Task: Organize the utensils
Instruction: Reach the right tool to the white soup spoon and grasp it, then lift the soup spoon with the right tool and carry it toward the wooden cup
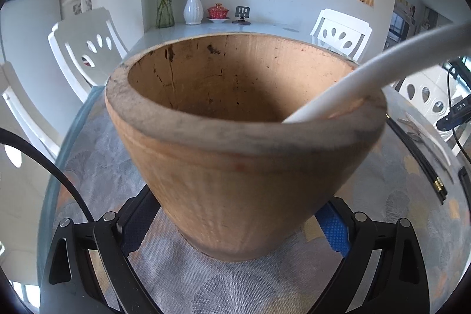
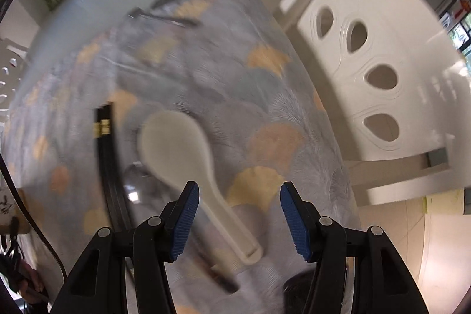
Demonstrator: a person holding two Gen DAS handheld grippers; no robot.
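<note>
On the bench (image 2: 265, 96) | my left gripper (image 1: 235, 228) clamps the wooden pot (image 1: 235, 137) holding a white utensil (image 1: 368, 78) | my right gripper (image 2: 239, 218) hangs half open, empty, over the white spoon (image 2: 179, 143)

The wooden holder (image 1: 235, 143) fills the span between the left gripper (image 1: 235, 228) fingers, its mouth open except at the right, where a white handle (image 1: 368, 78) leans across the rim. Under the right gripper (image 2: 240, 218), jaws apart, the white rice paddle (image 2: 188, 164) lies uncovered; black chopsticks (image 2: 107, 167) and a metal spoon (image 2: 138, 184) crowd its left, bare tablecloth (image 2: 265, 96) lies right.
</note>
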